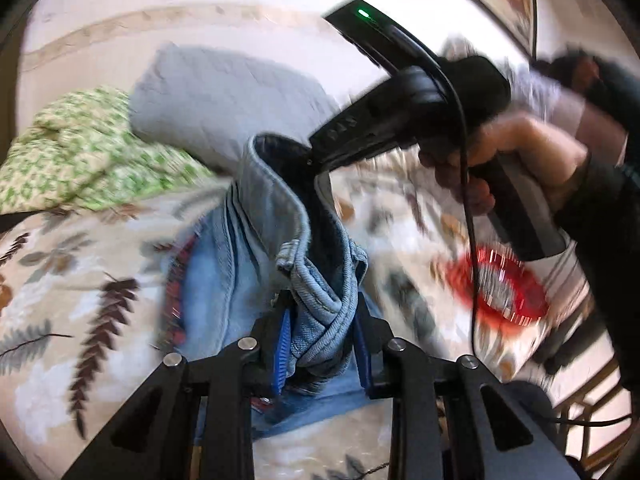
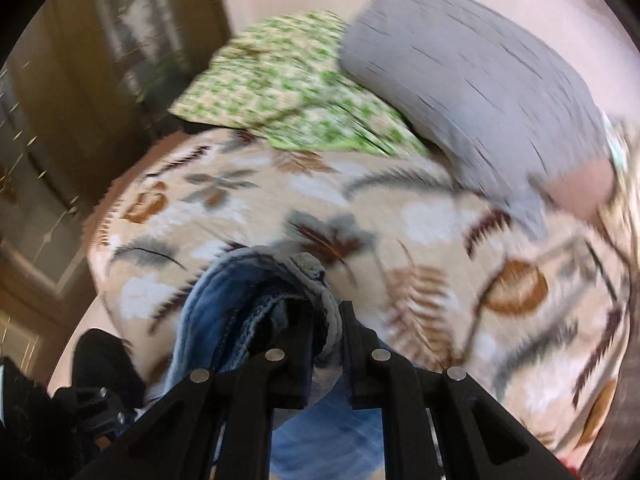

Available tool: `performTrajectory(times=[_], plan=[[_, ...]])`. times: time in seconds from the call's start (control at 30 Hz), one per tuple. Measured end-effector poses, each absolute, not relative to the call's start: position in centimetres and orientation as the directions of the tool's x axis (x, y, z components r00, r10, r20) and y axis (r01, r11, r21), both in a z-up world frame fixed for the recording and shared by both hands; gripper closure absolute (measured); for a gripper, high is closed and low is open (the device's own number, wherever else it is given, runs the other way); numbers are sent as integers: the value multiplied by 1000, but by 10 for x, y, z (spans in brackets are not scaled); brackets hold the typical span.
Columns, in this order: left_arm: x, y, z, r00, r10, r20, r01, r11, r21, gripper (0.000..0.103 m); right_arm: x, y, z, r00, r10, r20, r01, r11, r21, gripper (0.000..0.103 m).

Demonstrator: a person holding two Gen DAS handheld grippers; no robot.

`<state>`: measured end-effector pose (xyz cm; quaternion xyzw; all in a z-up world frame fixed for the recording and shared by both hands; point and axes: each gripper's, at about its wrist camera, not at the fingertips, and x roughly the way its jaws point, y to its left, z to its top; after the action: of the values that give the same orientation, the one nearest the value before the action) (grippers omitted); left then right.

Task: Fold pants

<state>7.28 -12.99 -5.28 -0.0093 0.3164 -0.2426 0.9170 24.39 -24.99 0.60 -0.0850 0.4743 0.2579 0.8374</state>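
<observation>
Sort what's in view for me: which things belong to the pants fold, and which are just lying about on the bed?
Job:
- jeans
- left gripper, shut on the waistband
- right gripper, shut on denim

Lying about:
- grey pillow
- green floral cover
- leaf-print bedspread
- red-patterned item

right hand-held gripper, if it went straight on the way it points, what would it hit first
The jeans it already grips bunch just ahead; past them, probably the leaf-patterned bedspread, though blur leaves depth unclear.
</observation>
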Motion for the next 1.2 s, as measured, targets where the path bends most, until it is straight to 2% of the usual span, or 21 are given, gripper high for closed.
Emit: performTrajectory(times=[0.03,0.13,0.2,0.27,0.37,0.57,0.6,0.67,0.7,0.73,0.77,0.8,0.83,0.87,0.93,1.0,1.2], plan=[[78,-142,-66,649,-453,-611,452,876,-168,79,247,-258,-5,410,339,-847,-490,865,109,91],[89,-169,-108,530,-459,-713,482,855,-193,80,260,-289,-63,365,273,-890,-404,908,113,92],[90,-182,-126,506,-467,-725,509,840,-187,80,267,-308,-106,308,240,-921,-340,931,129,92],[87,-189,-129,519,-448,-728,520,842,-147,80,267,-322,-130,292,276,-916,-305,934,185,92],[90,-185,-129,495,-473,-729,512,836,-194,81,266,-331,-132,310,323,-894,-281,930,238,92],[87,-188,-129,499,-465,-731,514,838,-182,80,266,-324,-131,314,288,-905,-295,935,196,90],[88,-191,-127,496,-466,-733,515,837,-185,78,266,-323,-131,314,284,-906,-294,936,191,88],[92,-188,-125,492,-479,-727,523,830,-193,77,264,-325,-127,322,259,-911,-288,943,166,75],[92,-187,-121,490,-490,-721,529,825,-201,70,262,-326,-122,332,216,-918,-275,953,125,51],[90,-186,-117,485,-499,-718,535,819,-207,64,261,-326,-118,334,193,-923,-268,958,103,39],[86,-185,-109,475,-508,-718,545,811,-213,44,258,-328,-110,337,211,-917,-279,953,117,39],[83,-183,-104,475,-508,-719,545,811,-213,14,254,-329,-102,353,219,-910,-287,951,118,34],[77,-179,-95,482,-521,-704,546,807,-223,5,250,-331,-96,369,210,-905,-289,952,104,27],[71,-173,-85,490,-548,-678,556,795,-242,0,244,-333,-85,395,201,-897,-289,953,86,24],[63,-159,-67,492,-583,-646,568,778,-269,0,236,-336,-70,431,185,-883,-283,957,63,10],[63,-143,-57,487,-592,-642,553,778,-299,0,230,-339,-57,448,198,-872,-275,958,77,7],[79,-86,-46,540,-559,-629,448,824,-347,0,216,-344,-37,454,249,-856,-234,960,155,6]])
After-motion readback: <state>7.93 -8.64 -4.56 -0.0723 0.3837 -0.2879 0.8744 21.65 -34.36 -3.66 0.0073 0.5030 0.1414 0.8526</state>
